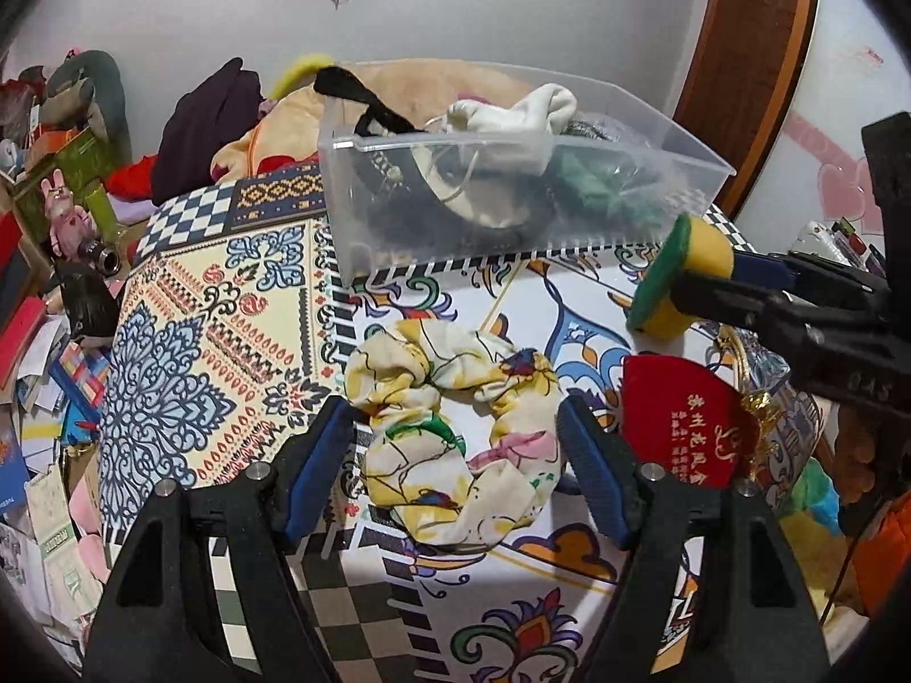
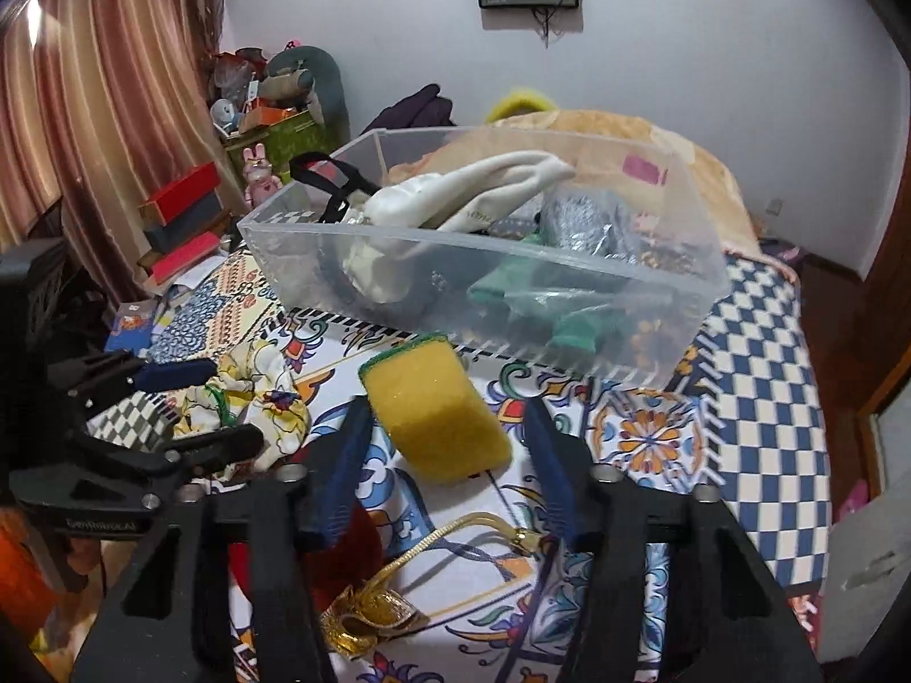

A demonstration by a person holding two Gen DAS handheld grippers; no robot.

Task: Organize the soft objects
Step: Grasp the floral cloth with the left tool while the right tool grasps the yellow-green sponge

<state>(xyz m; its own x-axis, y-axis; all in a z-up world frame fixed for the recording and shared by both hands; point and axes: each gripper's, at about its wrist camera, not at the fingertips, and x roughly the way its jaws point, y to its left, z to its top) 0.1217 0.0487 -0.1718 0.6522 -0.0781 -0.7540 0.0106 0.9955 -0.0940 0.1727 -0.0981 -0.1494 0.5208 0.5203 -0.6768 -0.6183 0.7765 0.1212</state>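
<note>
We are midway through gathering soft things into the clear plastic bin (image 1: 512, 210), upper centre of both views, already holding white cloth and green fabric. In the left wrist view, our left gripper (image 1: 455, 455) stands open at lower centre, its jaws either side of a floral scrunchie (image 1: 455, 432) on the patterned tablecloth (image 1: 199, 341). At centre right, our right gripper (image 2: 447, 444) appears to pinch a yellow sponge (image 2: 435, 415), though the right wrist view shows gaps beside it, so we cannot tell. Next, we judge, the left closes on the scrunchie.
</note>
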